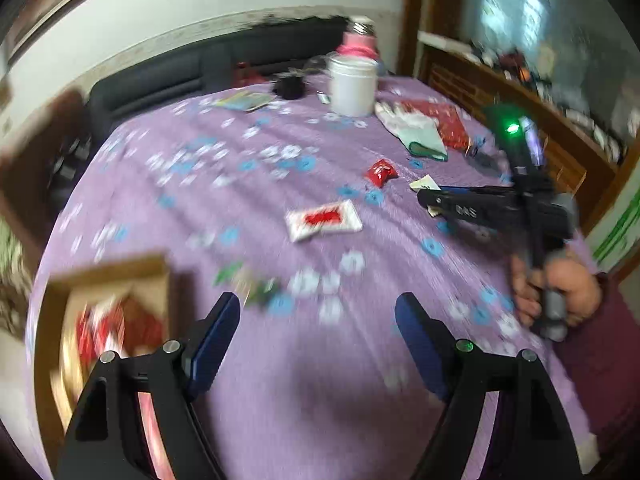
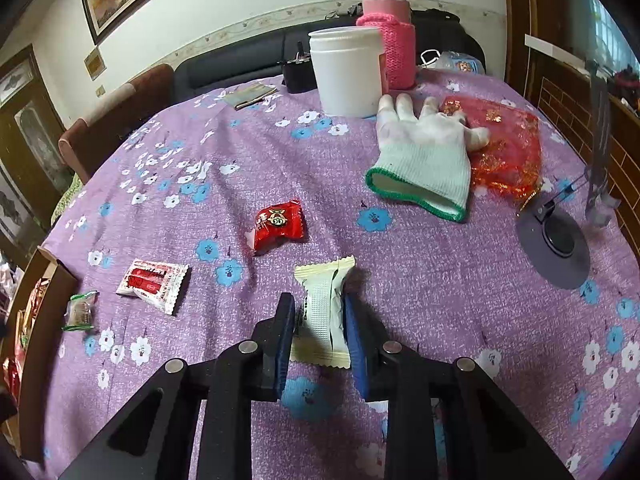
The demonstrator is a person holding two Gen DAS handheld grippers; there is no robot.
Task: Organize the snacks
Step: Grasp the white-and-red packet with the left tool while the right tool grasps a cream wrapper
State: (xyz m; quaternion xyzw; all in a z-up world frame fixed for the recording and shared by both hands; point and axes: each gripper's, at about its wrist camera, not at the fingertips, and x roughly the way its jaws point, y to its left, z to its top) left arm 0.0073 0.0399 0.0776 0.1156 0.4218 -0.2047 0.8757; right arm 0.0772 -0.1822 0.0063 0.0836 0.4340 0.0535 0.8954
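Observation:
My right gripper point(image 2: 320, 312) is shut on a cream snack packet point(image 2: 322, 312) resting on the purple floral tablecloth point(image 2: 440, 300). A red candy packet point(image 2: 280, 224), a white-and-red packet point(image 2: 154, 286) and a small green packet point(image 2: 80, 312) lie to its left. A cardboard box point(image 2: 40, 288) with snacks sits at the left edge. My left gripper point(image 1: 318, 308) is open and empty above the cloth, with the box point(image 1: 108, 308) at its left. In that blurred view I see the white-and-red packet point(image 1: 324, 220), the red candy point(image 1: 380, 172), the green packet point(image 1: 256, 284) and the right gripper point(image 1: 424, 196).
A white tub point(image 2: 346, 72), a pink-sleeved flask point(image 2: 386, 32), a white work glove point(image 2: 428, 156) and a red mesh bag point(image 2: 504, 148) stand at the back right. A grey round stand base point(image 2: 556, 244) is at the right. A dark sofa point(image 2: 240, 64) lies beyond the table.

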